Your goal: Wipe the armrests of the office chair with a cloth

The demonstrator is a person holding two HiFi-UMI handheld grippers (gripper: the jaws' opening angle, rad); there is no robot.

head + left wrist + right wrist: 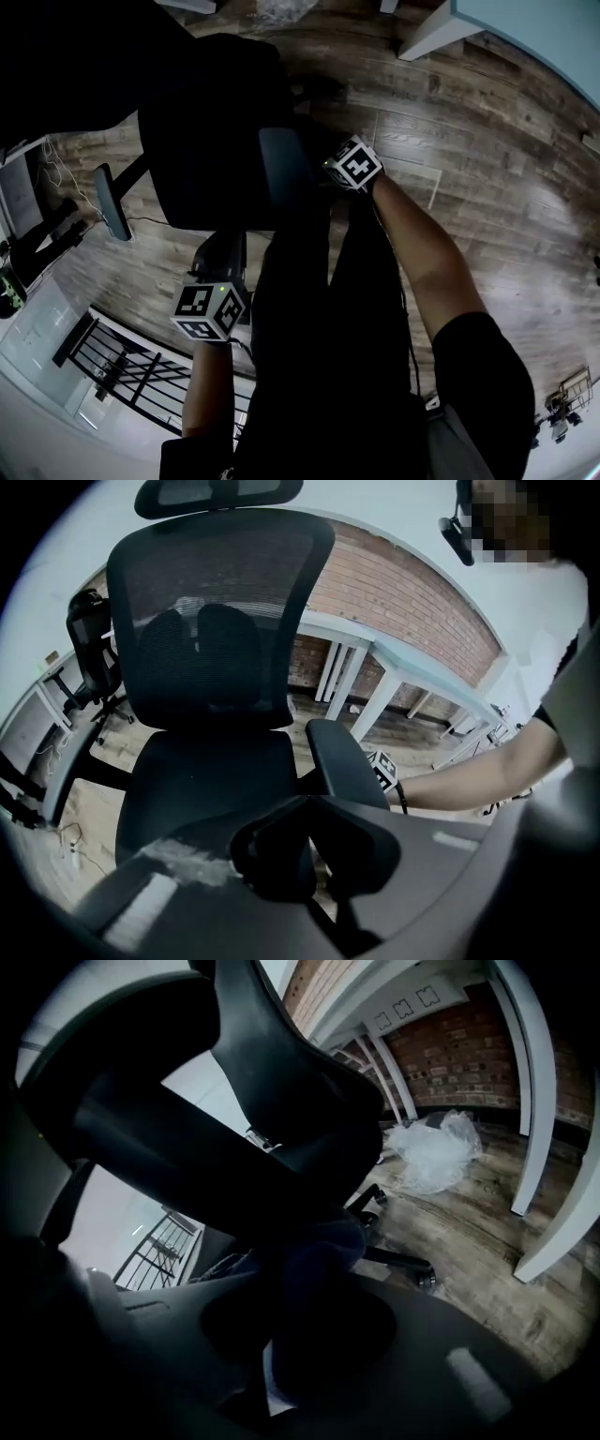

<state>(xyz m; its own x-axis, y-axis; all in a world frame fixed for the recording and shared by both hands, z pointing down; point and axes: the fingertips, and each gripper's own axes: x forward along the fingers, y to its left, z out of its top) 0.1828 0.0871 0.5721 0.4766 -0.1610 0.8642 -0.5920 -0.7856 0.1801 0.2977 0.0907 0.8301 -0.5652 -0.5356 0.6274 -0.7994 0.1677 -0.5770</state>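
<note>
The black mesh office chair fills the left gripper view and lies at the upper left of the head view. Its right armrest is a dark padded bar; the left armrest sticks out on the far side. My right gripper is pressed to the right armrest's outer side, shut on a dark blue cloth that bunches up against the pad's underside. My left gripper hovers in front of the seat, its jaws together and holding nothing. From there I see the right armrest and the right gripper's marker cube.
White desk legs stand behind the chair on the wood floor. A crumpled sheet of clear plastic lies near them. A cable trails on the floor at left. A second chair stands further left, and a black railing is close behind me.
</note>
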